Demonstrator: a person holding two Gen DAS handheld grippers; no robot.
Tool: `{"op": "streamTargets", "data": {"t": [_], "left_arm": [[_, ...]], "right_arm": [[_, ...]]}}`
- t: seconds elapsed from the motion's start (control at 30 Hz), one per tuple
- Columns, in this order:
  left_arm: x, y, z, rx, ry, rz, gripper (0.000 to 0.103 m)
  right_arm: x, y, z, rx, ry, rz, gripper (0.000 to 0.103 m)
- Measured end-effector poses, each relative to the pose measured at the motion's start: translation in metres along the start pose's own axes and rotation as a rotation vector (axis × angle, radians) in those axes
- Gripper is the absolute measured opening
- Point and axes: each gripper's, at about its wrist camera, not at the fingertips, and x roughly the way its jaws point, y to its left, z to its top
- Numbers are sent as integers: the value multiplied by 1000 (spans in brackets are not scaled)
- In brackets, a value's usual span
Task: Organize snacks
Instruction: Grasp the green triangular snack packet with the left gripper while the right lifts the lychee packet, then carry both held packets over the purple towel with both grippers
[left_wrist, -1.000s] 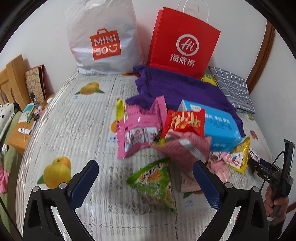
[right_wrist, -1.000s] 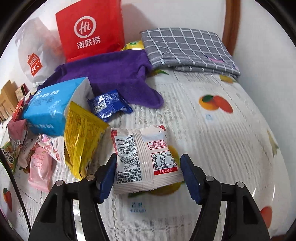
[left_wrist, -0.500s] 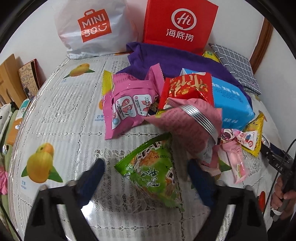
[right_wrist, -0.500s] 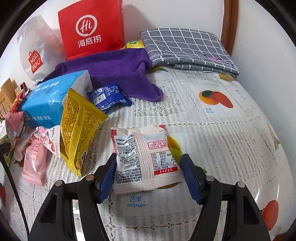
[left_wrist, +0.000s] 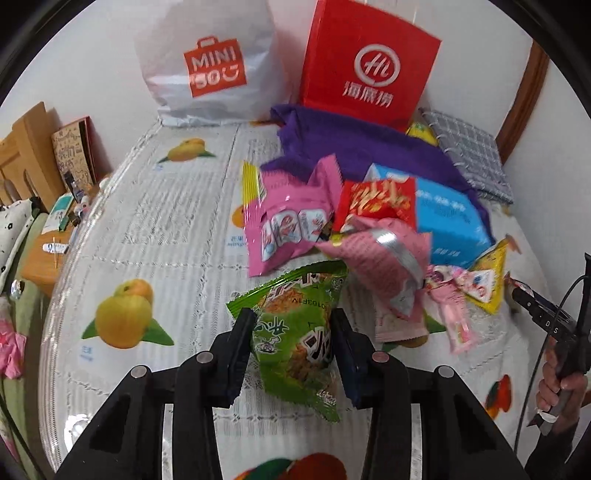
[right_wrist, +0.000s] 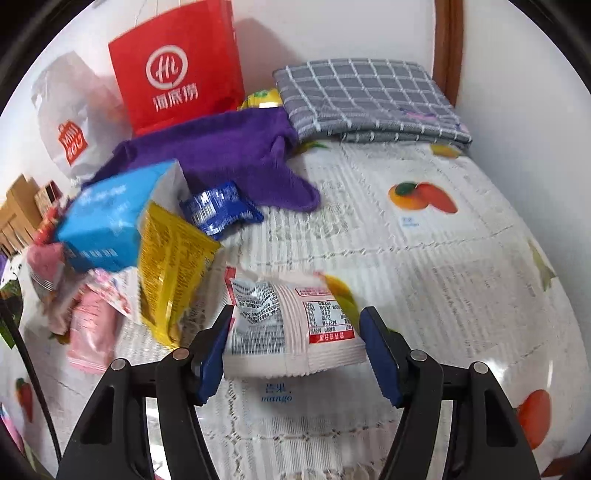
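A green snack bag (left_wrist: 299, 354) lies on the fruit-print bedspread (left_wrist: 166, 236). My left gripper (left_wrist: 291, 332) is closing on it, and both blue pads press its sides. Behind it sits a heap of snacks: a pink bag (left_wrist: 288, 221), a red packet (left_wrist: 376, 199), a blue box (left_wrist: 450, 221) and a yellow packet (left_wrist: 487, 280). In the right wrist view my right gripper (right_wrist: 297, 339) is shut on a white snack packet (right_wrist: 288, 314) with a red label, beside a yellow bag (right_wrist: 170, 273) and a dark blue packet (right_wrist: 218, 206).
A red paper bag (left_wrist: 369, 62) and a white plastic bag (left_wrist: 210, 62) stand against the far wall. A purple cloth (left_wrist: 354, 151) and a grey checked cloth (right_wrist: 369, 99) lie behind the heap. A person's hand (left_wrist: 557, 376) shows at the right edge. A wooden bedside stand (left_wrist: 44, 254) is left.
My left gripper came down around the green snack bag and its wide-open jaws narrowed onto it. The right gripper kept its hold on the white packet and barely shifted.
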Motion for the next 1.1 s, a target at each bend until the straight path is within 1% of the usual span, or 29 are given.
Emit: {"op": "streamTargets", "data": {"t": [0.03, 0.07, 0.1, 0.13, 0.23, 0.3, 0.33, 0.37, 0.47, 0.5, 0.53, 0.57, 0.6, 0.63, 0.67, 0.73, 0.8, 0.87, 0.9, 0.97, 1.0, 1.03, 1.1], "left_arm": [[-6, -2, 1, 8, -9, -4, 40], [-11, -5, 3, 15, -19, -9, 40], [-16, -7, 5, 21, -26, -14, 40], [-21, -12, 8, 32, -40, -28, 40], [-29, -25, 16, 59, -65, -58, 40], [-31, -36, 21, 83, -73, -74, 40], [-31, -40, 23, 92, -76, -81, 40], [-32, -44, 24, 99, -78, -88, 40], [-33, -49, 26, 102, -82, -109, 40], [-32, -50, 27, 105, -80, -115, 40], [-31, -51, 27, 110, -78, -117, 40], [-30, -52, 26, 111, -76, -118, 40], [-29, -53, 26, 112, -73, -119, 40], [-27, -54, 26, 112, -69, -123, 40], [-26, -55, 25, 112, -66, -125, 40], [-22, -58, 24, 112, -58, -130, 40], [-20, -61, 23, 116, -51, -135, 40], [-19, -63, 21, 124, -47, -133, 40], [-19, -64, 21, 128, -45, -130, 40], [-18, -64, 21, 132, -40, -125, 40], [-18, -64, 21, 131, -38, -124, 40], [-17, -64, 21, 129, -37, -121, 40], [-16, -65, 22, 126, -35, -117, 40]], "right_arm": [[-8, 0, 3, 4, -12, -1, 64], [-12, 0, 5, 7, -16, -1, 54], [-17, 0, 9, 13, -14, 10, 51], [-21, 0, 11, 18, -17, 20, 49], [-34, 5, 19, 13, -67, 65, 44], [-30, 11, 23, -16, -51, 69, 36], [-25, 14, 24, -24, -31, 71, 24], [-21, 15, 23, -28, -12, 73, 16], [-15, 14, 19, -22, 20, 71, 16], [-14, 13, 18, -17, 23, 68, 16], [-15, 10, 16, -11, 23, 69, 22], [-14, 7, 15, 2, 27, 74, 39], [-13, 4, 13, 9, 30, 86, 52], [-13, 3, 11, 9, 26, 95, 71], [-12, 3, 8, 6, 15, 100, 75], [-6, 4, 4, -7, 22, 92, 77], [11, 7, -1, -29, 66, 74, 79], [24, 9, -6, -39, 106, 85, 79], [28, 11, -8, -45, 108, 78, 79], [28, 18, -12, -85, 76, 56, 85], [31, 21, -13, -102, 75, 48, 86], [33, 23, -13, -115, 69, 31, 87], [33, 24, -12, -124, 54, 38, 82]]}}
